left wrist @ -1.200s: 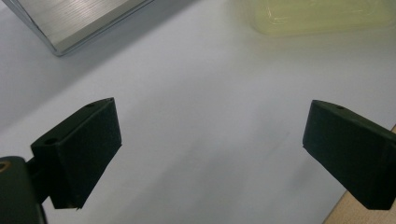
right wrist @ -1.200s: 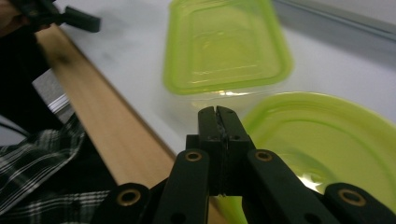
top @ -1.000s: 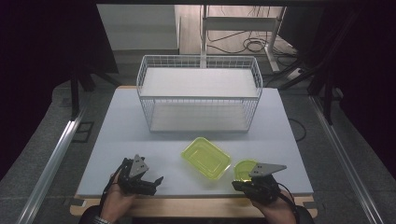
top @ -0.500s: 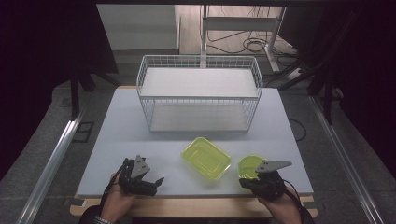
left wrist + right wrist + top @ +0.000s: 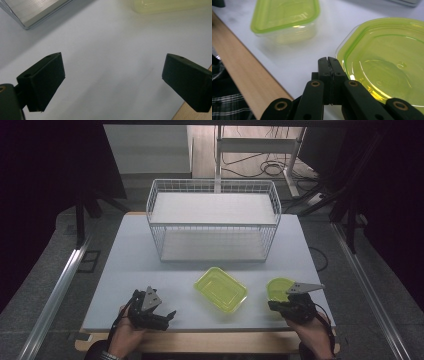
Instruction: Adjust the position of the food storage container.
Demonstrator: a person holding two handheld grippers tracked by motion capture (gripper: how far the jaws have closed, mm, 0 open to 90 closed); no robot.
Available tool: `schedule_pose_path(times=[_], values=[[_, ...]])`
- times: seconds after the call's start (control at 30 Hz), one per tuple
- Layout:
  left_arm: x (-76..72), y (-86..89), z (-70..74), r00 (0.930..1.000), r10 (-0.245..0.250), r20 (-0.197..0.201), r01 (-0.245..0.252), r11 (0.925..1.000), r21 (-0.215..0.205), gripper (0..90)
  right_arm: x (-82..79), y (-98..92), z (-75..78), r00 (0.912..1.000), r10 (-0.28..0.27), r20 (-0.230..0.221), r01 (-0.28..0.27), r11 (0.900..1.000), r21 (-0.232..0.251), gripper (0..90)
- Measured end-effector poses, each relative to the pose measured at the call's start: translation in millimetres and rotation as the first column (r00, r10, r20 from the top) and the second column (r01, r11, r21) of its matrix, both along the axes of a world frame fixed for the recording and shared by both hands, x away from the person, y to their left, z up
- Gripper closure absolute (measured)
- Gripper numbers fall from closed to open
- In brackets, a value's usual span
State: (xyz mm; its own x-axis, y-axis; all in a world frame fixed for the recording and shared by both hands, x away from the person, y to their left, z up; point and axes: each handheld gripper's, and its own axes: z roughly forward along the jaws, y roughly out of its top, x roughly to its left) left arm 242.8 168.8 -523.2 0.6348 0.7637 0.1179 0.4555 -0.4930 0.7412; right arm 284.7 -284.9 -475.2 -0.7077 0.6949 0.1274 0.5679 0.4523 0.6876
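Yellow-green container (image 5: 221, 289) and lid (image 5: 278, 289), white wire basket (image 5: 212, 220)

A pale grey table (image 5: 125, 265) is carrying everything here, its surface matte and plain, with a strip of light wood edging (image 5: 210, 342) running along the near side. Toward the far end a white wire basket (image 5: 212, 222) is standing upright on it, open at the top. Nearer the person, a rectangular container with a yellow-green lid (image 5: 221, 289) is lying at an angle around the middle of the table, well apart from the basket. Near it, toward the right edge, a round yellow-green lid (image 5: 278, 289) is resting flat on the surface, close to the wood edging.
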Motion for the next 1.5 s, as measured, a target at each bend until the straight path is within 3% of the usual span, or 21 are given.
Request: schedule_pose_path(times=[0.33,0.57,0.8,0.97,1.0,1.03,1.1,1.13,1.2,1.33,1.5], values=[[0.1,-0.9,-0.4,1.0000,-0.004,-0.005,0.004,1.0000,0.002,4.2,16.9,-23.1,0.8,0.9976,-0.066,0.019,0.066,0.998,-0.002,88.9],[0.6,-2.1,-1.0,0.9999,-0.003,-0.013,0.003,1.0000,-0.002,4.2,25.5,-35.6,2.8,0.9935,-0.109,0.032,0.110,0.993,-0.032,88.9],[5.1,-2.5,0.6,0.9988,0.031,-0.039,-0.032,0.9995,-0.006,5.1,19.1,-28.5,3.1,0.9921,-0.115,0.051,0.117,0.992,-0.042,88.7],[18.0,-1.9,4.9,0.9989,0.030,-0.036,-0.031,0.9990,-0.032,18.7,15.4,-13.5,-0.2,0.9949,-0.091,0.043,0.092,0.996,-0.018,88.6],[27.2,-0.5,8.0,0.9990,0.030,-0.032,-0.032,0.9975,-0.062,25.4,14.6,-9.9,-0.7,0.9957,-0.085,0.038,0.085,0.996,-0.013,88.6],[27.2,-0.5,8.0,0.9990,0.030,-0.032,-0.032,0.9975,-0.062,32.8,14.1,-6.0,-1.6,0.9962,-0.078,0.037,0.079,0.997,-0.006,88.6],[42.2,-1.4,10.9,0.9993,0.009,-0.036,-0.013,0.9927,-0.120,46.7,13.3,0.9,-2.3,0.9975,-0.062,0.032,0.062,0.998,0.001,88.7],[42.2,-1.4,10.9,0.9993,0.009,-0.036,-0.013,0.9927,-0.120,52.4,13.3,4.1,-3.2,0.9980,-0.055,0.031,0.055,0.998,0.008,88.6],[59.9,-7.5,11.9,0.9992,-0.016,-0.037,0.011,0.9920,-0.126,61.1,13.4,9.9,-4.6,0.9987,-0.045,0.023,0.045,0.999,0.017,88.7],[77.0,-17.3,12.4,0.9987,-0.040,-0.032,0.035,0.9904,-0.134,71.7,14.0,18.5,-7.9,0.9994,-0.034,0.008,0.034,0.999,0.031,88.7],[99.7,-38.4,10.3,0.9946,-0.098,-0.034,0.092,0.9850,-0.146,77.0,16.0,32.6,-14.5,0.9996,-0.023,-0.017,0.024,0.999,0.043,88.7]])
